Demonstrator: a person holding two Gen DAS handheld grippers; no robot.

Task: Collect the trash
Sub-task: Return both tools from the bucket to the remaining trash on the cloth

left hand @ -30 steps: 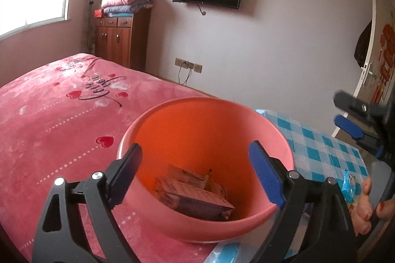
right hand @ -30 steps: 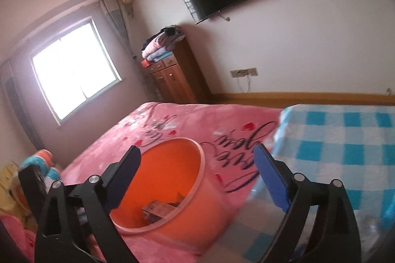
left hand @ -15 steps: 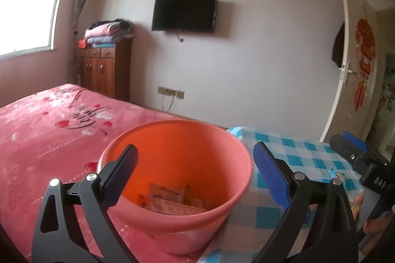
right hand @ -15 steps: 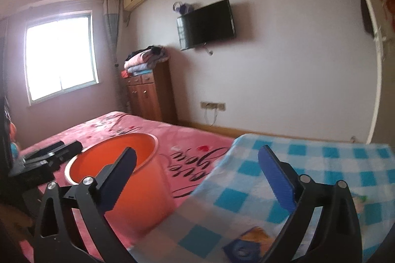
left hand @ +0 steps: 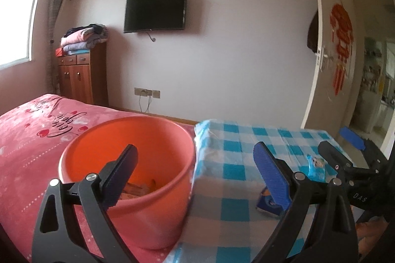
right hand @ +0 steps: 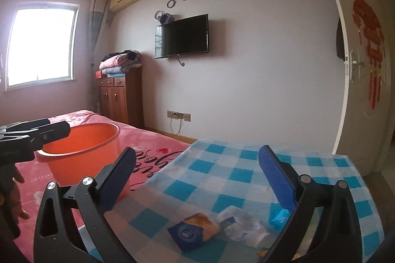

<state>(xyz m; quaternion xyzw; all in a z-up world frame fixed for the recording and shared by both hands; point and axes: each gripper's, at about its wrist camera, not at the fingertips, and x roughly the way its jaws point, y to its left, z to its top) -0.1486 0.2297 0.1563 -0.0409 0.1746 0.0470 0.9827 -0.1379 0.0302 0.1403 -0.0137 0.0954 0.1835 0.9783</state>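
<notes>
An orange bucket (left hand: pixel 128 164) stands on the pink bed beside a table with a blue checked cloth (left hand: pixel 234 164); some paper trash (left hand: pixel 138 189) lies in its bottom. My left gripper (left hand: pixel 195 164) is open and empty, hovering over the bucket's near right rim. My right gripper (right hand: pixel 197 164) is open and empty above the cloth (right hand: pixel 222 179). Below it lie a blue and orange packet (right hand: pixel 195 229), a crumpled clear plastic piece (right hand: pixel 242 226) and a blue wrapper (right hand: pixel 279 216). The bucket (right hand: pixel 81 147) sits to its left, with the left gripper (right hand: pixel 54 126) over it.
The pink bed cover (left hand: pixel 32 139) spreads to the left. A wooden cabinet (right hand: pixel 121 95) with folded blankets stands by the far wall, under a wall TV (right hand: pixel 182 37). An open white door (left hand: pixel 328 53) is on the right. A hand (right hand: pixel 14 191) shows at the left edge.
Both views have swung right, away from the bucket and toward the checked table. The bucket now sits further left and lower, and the trash on the cloth has come into the right wrist view.
</notes>
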